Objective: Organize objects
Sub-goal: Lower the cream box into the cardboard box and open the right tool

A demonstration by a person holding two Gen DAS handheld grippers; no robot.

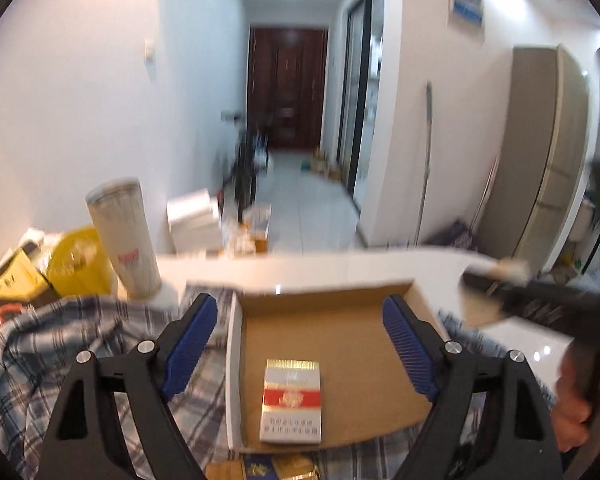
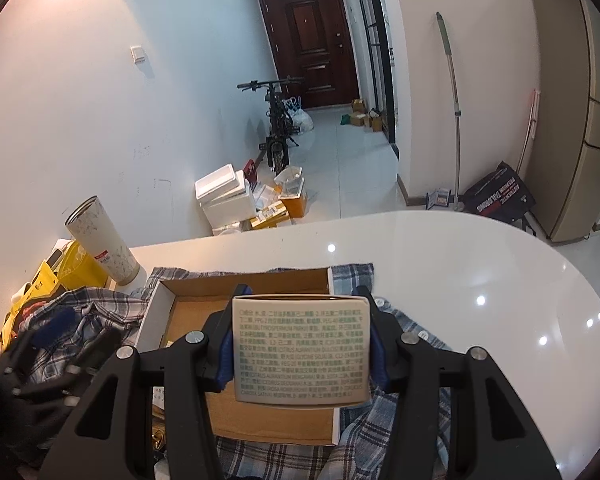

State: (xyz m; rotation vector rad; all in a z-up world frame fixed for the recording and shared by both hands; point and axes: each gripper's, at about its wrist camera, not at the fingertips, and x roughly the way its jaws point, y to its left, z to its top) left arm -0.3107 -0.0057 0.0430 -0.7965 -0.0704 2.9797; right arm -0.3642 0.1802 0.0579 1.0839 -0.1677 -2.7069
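Two grippers: over a cardboard tray (image 1: 340, 344) on the tabletop (image 2: 480, 264).
Left gripper (image 1: 300, 344): jaws spread wide, empty, above a cigarette pack (image 1: 292, 400) lying in the tray.
Right gripper (image 2: 300, 354): jaws clamped on a beige printed box (image 2: 302, 350), held above the tray.

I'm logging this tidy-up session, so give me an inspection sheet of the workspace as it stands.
Surface: glossy white table, partly covered by a plaid cloth.
Job's things: open cardboard tray on the cloth; a red-and-white pack lies flat inside it; a beige printed box is held above the tray.
Clutter: tall tumbler, yellow bags, small packs at the tray's near edge.
Grippers: left gripper open, nothing between its pads; right gripper shut on the beige printed box.
Cables: nothing seen.
Surroundings: hallway with a dark door, bicycle, foam boxes, mop against the wall.
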